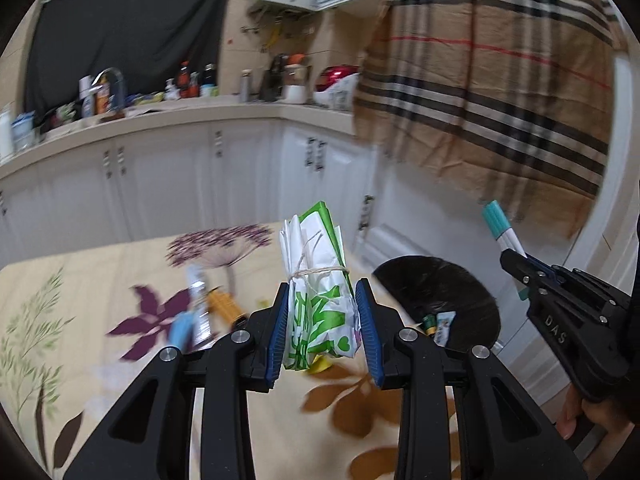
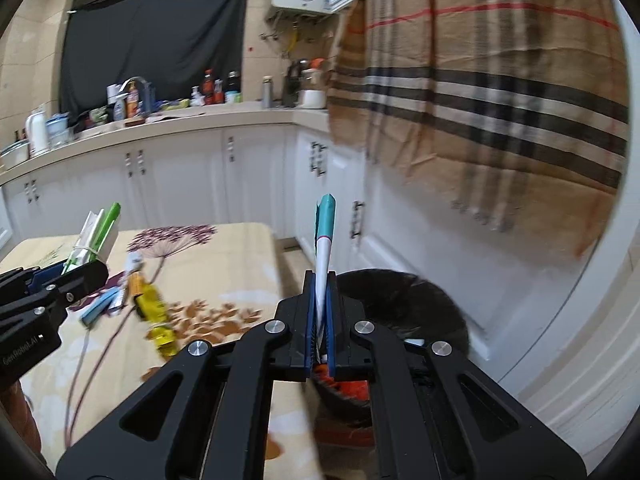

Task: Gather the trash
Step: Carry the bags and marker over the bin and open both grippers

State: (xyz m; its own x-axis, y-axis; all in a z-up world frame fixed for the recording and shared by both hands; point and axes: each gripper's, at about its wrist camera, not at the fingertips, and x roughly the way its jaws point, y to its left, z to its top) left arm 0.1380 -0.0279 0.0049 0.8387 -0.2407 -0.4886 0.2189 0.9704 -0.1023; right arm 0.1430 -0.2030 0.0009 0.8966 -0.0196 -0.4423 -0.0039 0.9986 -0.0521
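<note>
The left tool (image 1: 322, 320) clamps a string-tied green-and-white wrapper bundle (image 1: 318, 280) upright above the desk (image 1: 120, 360); only its own view shows the print. The right tool (image 2: 320, 320) is shut on a flat teal-and-white packet (image 2: 325, 240); its view alone reveals orange scraps (image 2: 348, 388) in the black-lined bin (image 2: 420, 304) at 5 o'clock. Loose wrappers (image 2: 152, 304) lie on the floral cloth; white cabinets (image 1: 180, 184) behind.

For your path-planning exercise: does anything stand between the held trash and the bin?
Nothing visible does. The black-lined round bin stands open beside the table, past the tied green-and-white paper bundle and the flat teal-and-white packet.
</note>
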